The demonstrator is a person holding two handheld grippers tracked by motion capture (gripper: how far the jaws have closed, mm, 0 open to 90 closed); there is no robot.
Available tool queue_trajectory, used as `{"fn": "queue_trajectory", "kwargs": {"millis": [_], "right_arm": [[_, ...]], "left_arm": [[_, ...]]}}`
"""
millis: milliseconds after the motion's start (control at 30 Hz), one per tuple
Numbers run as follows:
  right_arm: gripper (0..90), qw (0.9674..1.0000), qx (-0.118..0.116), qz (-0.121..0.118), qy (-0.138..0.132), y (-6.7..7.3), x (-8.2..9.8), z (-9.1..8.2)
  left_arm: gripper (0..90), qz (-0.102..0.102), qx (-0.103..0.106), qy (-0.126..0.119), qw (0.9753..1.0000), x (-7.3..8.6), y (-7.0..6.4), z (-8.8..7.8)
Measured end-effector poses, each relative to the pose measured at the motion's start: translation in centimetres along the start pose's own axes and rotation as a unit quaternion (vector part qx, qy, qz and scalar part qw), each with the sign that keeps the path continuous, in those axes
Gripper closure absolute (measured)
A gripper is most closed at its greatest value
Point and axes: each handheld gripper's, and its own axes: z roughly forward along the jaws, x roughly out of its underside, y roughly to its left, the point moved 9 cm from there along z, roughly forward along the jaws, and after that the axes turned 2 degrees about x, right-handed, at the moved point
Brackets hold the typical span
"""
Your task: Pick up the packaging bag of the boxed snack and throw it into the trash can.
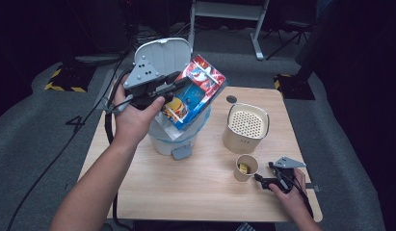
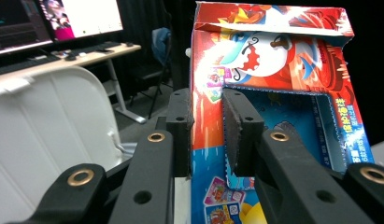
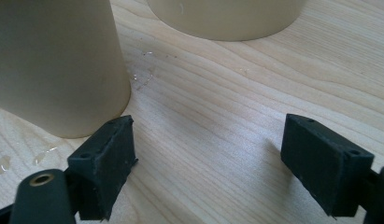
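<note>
A red and blue printed cardboard box [image 1: 198, 91] hangs tilted above the white step bin [image 1: 171, 139], whose lid [image 1: 159, 57] stands up behind it. My left gripper [image 1: 178, 82] is shut on the box's edge; in the left gripper view both pads [image 2: 241, 130] pinch the box [image 2: 278, 70] wall. My right gripper [image 1: 263, 180] rests low on the table beside a small paper cup [image 1: 246, 166]. In the right gripper view its jaws stand wide apart, open [image 3: 206, 158], with bare wood between them and the cup [image 3: 54, 65] just left of the left pad.
A beige round container with a perforated top [image 1: 246, 126] stands right of the bin. The bin's grey pedal [image 1: 182, 153] juts toward me. The wooden table [image 1: 186, 192] has free room in front. A dark round spot [image 1: 231, 99] lies near the far edge.
</note>
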Motion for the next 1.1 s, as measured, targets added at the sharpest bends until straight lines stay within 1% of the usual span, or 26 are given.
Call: {"fn": "queue_trajectory", "kwargs": {"millis": [167, 300, 367, 533, 667, 767, 900, 933, 1000, 1100], "right_arm": [[17.8, 1.0000, 0.000, 0.000, 0.000, 0.0, 0.0, 0.0], [17.8, 1.0000, 0.000, 0.000, 0.000, 0.0, 0.0, 0.0], [17.8, 1.0000, 0.000, 0.000, 0.000, 0.0, 0.0, 0.0], [17.8, 1.0000, 0.000, 0.000, 0.000, 0.0, 0.0, 0.0], [17.8, 1.0000, 0.000, 0.000, 0.000, 0.0, 0.0, 0.0], [17.8, 1.0000, 0.000, 0.000, 0.000, 0.0, 0.0, 0.0], [17.8, 1.0000, 0.000, 0.000, 0.000, 0.0, 0.0, 0.0], [17.8, 1.0000, 0.000, 0.000, 0.000, 0.0, 0.0, 0.0], [17.8, 1.0000, 0.000, 0.000, 0.000, 0.0, 0.0, 0.0], [17.8, 1.0000, 0.000, 0.000, 0.000, 0.0, 0.0, 0.0]], "left_arm": [[74.2, -0.002, -0.018, -0.014, 0.9997, -1.3, 1.1, 0.1], [74.2, -0.003, -0.034, -0.022, 0.9992, -2.1, 2.1, 0.3], [74.3, -0.004, -0.039, -0.025, 0.9989, -2.3, 2.5, 0.4], [74.4, -0.010, -0.061, -0.031, 0.9976, -2.8, 4.1, 1.1], [74.3, -0.012, -0.082, -0.029, 0.9961, -2.9, 5.6, 1.7], [74.3, -0.016, -0.090, -0.027, 0.9955, -2.8, 6.3, 2.1], [74.3, -0.016, -0.100, -0.028, 0.9945, -2.6, 6.9, 2.5], [74.2, -0.015, -0.102, -0.026, 0.9944, -2.5, 7.0, 2.5], [74.3, -0.008, -0.114, -0.026, 0.9931, -2.4, 7.4, 2.6], [74.2, -0.004, -0.121, -0.025, 0.9923, -2.1, 7.7, 2.7]]}}
